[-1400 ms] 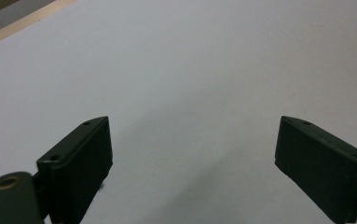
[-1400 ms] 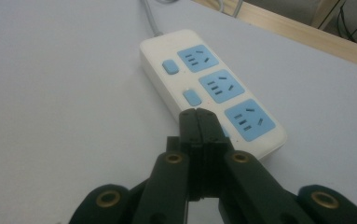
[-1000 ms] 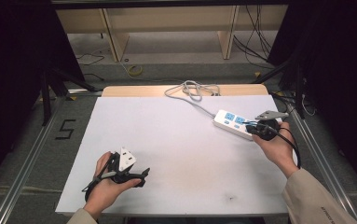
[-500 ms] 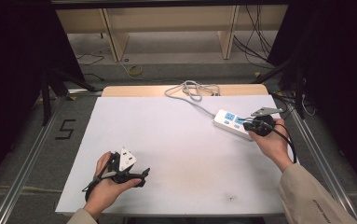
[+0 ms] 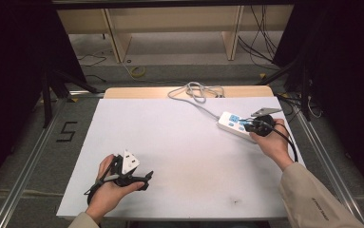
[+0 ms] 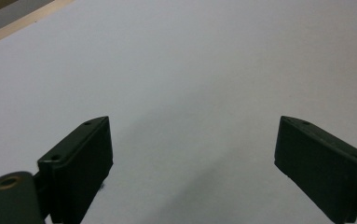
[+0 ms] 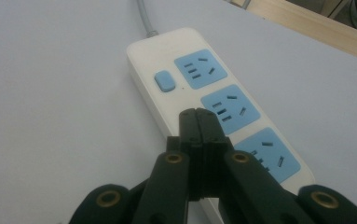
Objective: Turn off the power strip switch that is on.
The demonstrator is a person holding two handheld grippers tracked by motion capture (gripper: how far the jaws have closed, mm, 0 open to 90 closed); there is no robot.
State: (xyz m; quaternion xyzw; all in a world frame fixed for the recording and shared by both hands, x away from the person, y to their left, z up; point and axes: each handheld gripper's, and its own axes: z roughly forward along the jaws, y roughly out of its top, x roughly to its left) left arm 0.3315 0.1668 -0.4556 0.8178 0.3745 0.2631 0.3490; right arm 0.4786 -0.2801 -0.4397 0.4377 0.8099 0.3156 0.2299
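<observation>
While the right hand-held gripper (image 5: 252, 126) hangs over the power strip (image 5: 235, 125), its two black jaws are pressed flat together with nothing between them, as the right gripper view shows. In that view the tips of the right hand-held gripper (image 7: 197, 114) stand above the power strip (image 7: 181, 79), near the middle one of three pale blue socket panels; whether they touch the plastic cannot be told. The strip is a long white block of smooth plastic with rounded corners, and a small blue rounded button (image 7: 164, 81) sits beside the first socket. It lies on the right side of the counter (image 5: 179, 147), which is covered with a matt white sheet, and its grey cable (image 5: 196, 91) runs to the far edge and makes loose loops there on the bare wooden border.

At the near left, the left hand-held gripper (image 5: 141, 180) rests low over the sheet, well apart from the strip. Its jaws are spread wide and empty; in the left gripper view they are flat, dull black rectangular pads (image 6: 80, 161) above plain white surface.
</observation>
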